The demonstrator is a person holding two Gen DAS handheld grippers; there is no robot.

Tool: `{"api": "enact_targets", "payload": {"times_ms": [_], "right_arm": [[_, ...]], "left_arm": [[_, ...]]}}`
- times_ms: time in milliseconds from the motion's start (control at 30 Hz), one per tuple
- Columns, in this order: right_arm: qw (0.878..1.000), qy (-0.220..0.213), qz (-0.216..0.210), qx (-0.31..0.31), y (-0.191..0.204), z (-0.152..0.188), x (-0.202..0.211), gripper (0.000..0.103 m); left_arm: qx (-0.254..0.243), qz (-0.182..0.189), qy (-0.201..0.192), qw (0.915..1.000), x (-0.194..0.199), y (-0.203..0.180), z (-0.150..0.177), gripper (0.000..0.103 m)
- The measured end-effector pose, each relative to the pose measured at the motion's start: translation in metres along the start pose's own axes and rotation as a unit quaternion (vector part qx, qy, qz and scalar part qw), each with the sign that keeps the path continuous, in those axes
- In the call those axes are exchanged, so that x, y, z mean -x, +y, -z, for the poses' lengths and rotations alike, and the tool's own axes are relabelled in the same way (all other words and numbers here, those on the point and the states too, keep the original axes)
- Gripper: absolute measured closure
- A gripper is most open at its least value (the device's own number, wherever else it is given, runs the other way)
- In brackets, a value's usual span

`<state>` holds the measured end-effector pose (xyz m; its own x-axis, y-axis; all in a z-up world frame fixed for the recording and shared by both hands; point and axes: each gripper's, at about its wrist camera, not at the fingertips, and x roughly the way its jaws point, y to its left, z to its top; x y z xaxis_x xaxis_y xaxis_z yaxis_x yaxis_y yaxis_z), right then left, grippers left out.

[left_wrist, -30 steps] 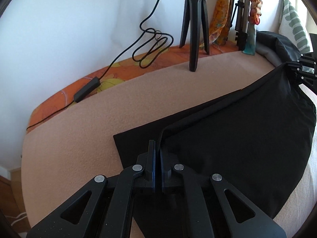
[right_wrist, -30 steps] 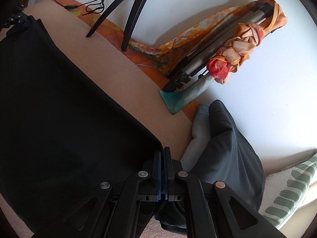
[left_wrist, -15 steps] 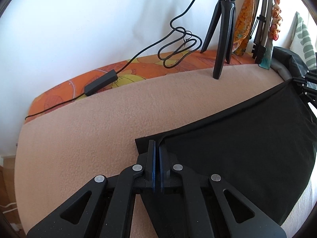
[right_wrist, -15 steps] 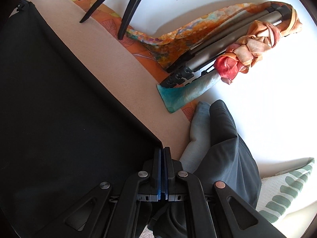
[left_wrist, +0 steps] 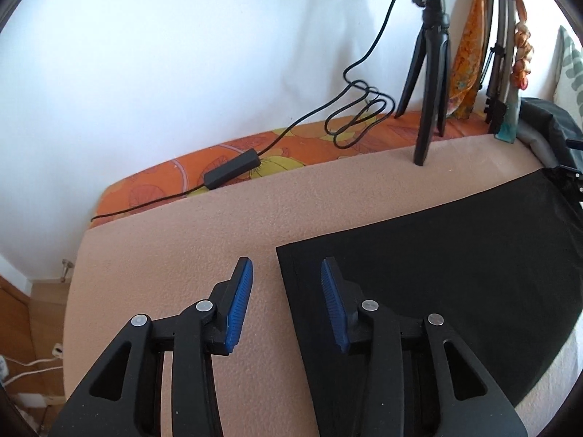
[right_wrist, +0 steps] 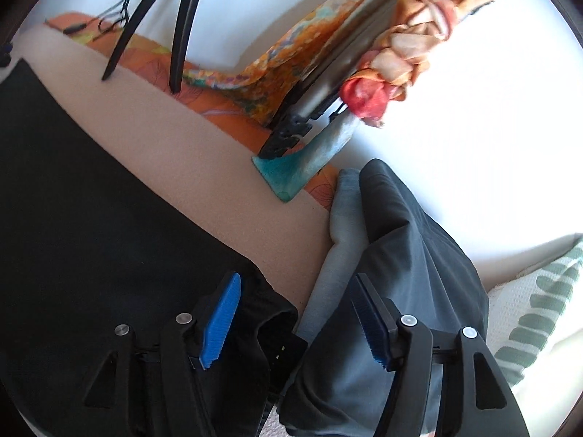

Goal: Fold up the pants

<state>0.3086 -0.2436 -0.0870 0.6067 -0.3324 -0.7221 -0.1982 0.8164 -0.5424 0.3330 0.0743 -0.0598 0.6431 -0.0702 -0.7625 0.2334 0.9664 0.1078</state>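
The black pants [left_wrist: 455, 276] lie flat and folded on the peach blanket [left_wrist: 204, 233]. My left gripper [left_wrist: 286, 273] is open and empty, its blue pads straddling the near left corner of the pants. In the right wrist view the pants [right_wrist: 91, 218] fill the left side. My right gripper [right_wrist: 295, 287] is open and empty just above the pants' right corner, next to a grey garment [right_wrist: 400, 255].
A black tripod [left_wrist: 430, 73] stands at the back of the bed with a cable and adapter [left_wrist: 233, 173] on the orange sheet. A folded stand wrapped in scarves [right_wrist: 346, 73] leans on the wall. A striped pillow [right_wrist: 539, 313] lies at the right.
Both grippers have opened and let go of the pants' corners. The pants now lie flat on the blanket, carried toward the wall before release.
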Motion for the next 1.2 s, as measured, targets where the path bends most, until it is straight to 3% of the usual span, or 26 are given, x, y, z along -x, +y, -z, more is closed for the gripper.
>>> {"api": "enact_targets", "payload": {"times_ms": [133, 267, 333, 567, 767, 900, 1000, 1067, 1133, 1167, 1200], "right_arm": [[0.991, -0.03, -0.093, -0.09, -0.018, 0.019, 0.043, 0.036], [0.966, -0.041, -0.206, -0.149, -0.011, 0.05, 0.085, 0.035], [0.955, -0.039, -0.243, -0.163, -0.001, 0.064, 0.099, 0.035], [0.922, -0.005, -0.325, -0.211, 0.057, 0.094, 0.123, 0.036], [0.876, 0.047, -0.383, -0.288, 0.09, 0.113, 0.101, 0.04], [0.87, 0.058, -0.383, -0.305, 0.097, 0.109, 0.086, 0.041], [0.869, 0.059, -0.382, -0.309, 0.1, 0.1, 0.087, 0.04], [0.866, 0.056, -0.384, -0.316, 0.102, 0.093, 0.087, 0.041], [0.865, 0.056, -0.387, -0.315, 0.102, 0.087, 0.084, 0.055], [0.861, 0.058, -0.396, -0.315, 0.103, 0.084, 0.082, 0.07], [0.85, 0.06, -0.413, -0.323, 0.104, 0.081, 0.08, 0.077]], "left_arm": [[-0.005, 0.036, -0.023, 0.9991, 0.041, -0.017, 0.015, 0.065], [-0.028, 0.073, -0.036, 0.9963, 0.077, -0.052, 0.035, 0.065], [-0.036, 0.095, -0.037, 0.9942, 0.084, -0.066, 0.042, 0.065], [-0.038, 0.145, -0.04, 0.9879, 0.112, -0.114, 0.056, 0.065], [-0.012, 0.167, -0.041, 0.9851, 0.111, -0.145, 0.063, 0.065], [-0.009, 0.188, -0.016, 0.9819, 0.095, -0.158, 0.075, 0.065], [-0.065, 0.159, -0.009, 0.985, 0.095, -0.164, 0.089, 0.065], [-0.065, 0.166, -0.007, 0.984, 0.095, -0.159, 0.094, 0.065], [-0.069, 0.17, -0.005, 0.9829, 0.095, -0.156, 0.098, 0.065], [-0.08, 0.166, -0.003, 0.983, 0.095, -0.157, 0.1, 0.065], [-0.092, 0.161, -0.002, 0.9827, 0.095, -0.159, 0.102, 0.065]]}}
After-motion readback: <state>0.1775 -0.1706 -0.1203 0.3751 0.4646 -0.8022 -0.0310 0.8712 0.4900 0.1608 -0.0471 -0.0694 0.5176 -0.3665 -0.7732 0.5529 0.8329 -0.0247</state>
